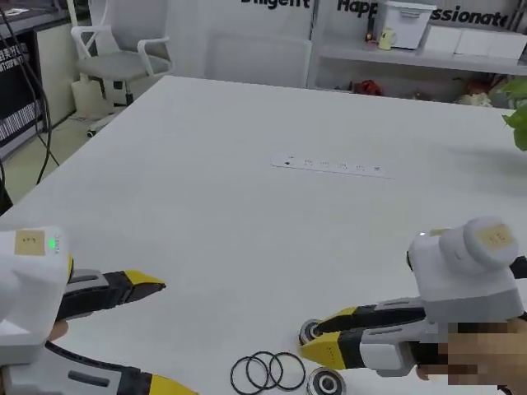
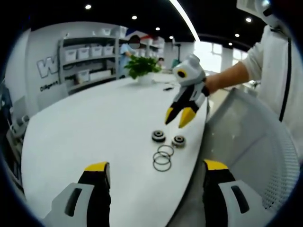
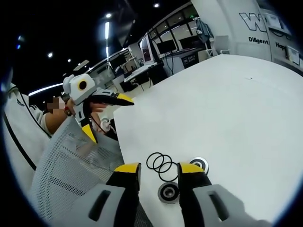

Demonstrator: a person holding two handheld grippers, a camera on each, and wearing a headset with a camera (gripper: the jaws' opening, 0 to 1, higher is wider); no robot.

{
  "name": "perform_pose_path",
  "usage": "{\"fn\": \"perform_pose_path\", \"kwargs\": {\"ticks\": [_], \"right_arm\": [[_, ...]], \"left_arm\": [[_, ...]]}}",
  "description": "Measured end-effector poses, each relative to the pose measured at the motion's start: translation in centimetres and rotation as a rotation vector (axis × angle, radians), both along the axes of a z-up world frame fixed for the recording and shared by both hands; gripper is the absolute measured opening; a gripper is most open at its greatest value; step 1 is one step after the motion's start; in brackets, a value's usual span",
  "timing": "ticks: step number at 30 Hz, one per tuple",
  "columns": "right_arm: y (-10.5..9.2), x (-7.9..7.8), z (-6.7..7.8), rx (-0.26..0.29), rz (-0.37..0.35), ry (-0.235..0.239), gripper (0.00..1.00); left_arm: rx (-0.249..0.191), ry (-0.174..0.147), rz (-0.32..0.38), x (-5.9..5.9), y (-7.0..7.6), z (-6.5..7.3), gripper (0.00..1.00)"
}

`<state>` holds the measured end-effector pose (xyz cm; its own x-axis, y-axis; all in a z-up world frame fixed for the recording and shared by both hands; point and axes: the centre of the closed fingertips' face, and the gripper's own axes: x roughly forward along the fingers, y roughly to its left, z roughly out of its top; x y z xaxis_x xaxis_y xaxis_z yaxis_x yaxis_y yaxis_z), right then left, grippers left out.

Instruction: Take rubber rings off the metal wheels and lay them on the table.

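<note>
The right claw (image 3: 157, 172), jaws parted and holding nothing, hovers over a dark-rimmed wheel (image 3: 168, 191) near the front edge of the counter (image 3: 227, 109). In the right gripper view the wheel lies flat between the yellow tips. Just beside it sits a second wheel (image 3: 200, 163), brighter at the rim, and near both lie three loose rings (image 3: 161, 165), overlapping one another. The left claw (image 2: 156, 165) hangs wide open and empty off to the side, well apart from the parts. The dark rim suggests this wheel still wears its rubber, so the job looks part done. To strip it cleanly, one claw should probably pin the metal hub while the other nips only the rubber edge and peels upward. Pinched off-centre, a small wheel may skid or roll off the near edge.
</note>
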<state>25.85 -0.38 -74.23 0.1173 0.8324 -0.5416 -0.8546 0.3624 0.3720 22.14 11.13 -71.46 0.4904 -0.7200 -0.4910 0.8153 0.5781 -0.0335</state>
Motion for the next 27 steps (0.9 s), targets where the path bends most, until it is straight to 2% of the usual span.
{"fn": "perform_pose_path", "kwargs": {"ticks": [7, 14, 18, 24, 27], "right_arm": [[-1.1, 0.0, 0.5, 0.022, -0.028, -0.018, 0.3], [-1.9, -0.2, 0.3, 0.03, -0.049, -0.025, 0.31], [-2.3, -0.3, 0.2, 0.034, -0.059, -0.019, 0.32], [-2.8, 0.1, 0.5, 0.043, -0.077, -0.035, 0.32], [-3.2, 0.5, 0.6, 0.048, -0.097, -0.038, 0.33]], "left_arm": [[0.005, -0.011, -0.021, 0.1, -0.7, 0.7, 0.81], [0.012, -0.022, -0.05, -0.1, -1.5, 1.3, 0.81], [0.001, -0.025, -0.059, 0.0, -1.9, 1.8, 0.81], [-0.005, -0.033, -0.077, 0.2, -2.6, 2.5, 0.79], [-0.006, -0.05, -0.086, 0.4, -2.7, 3.0, 0.79]]}}
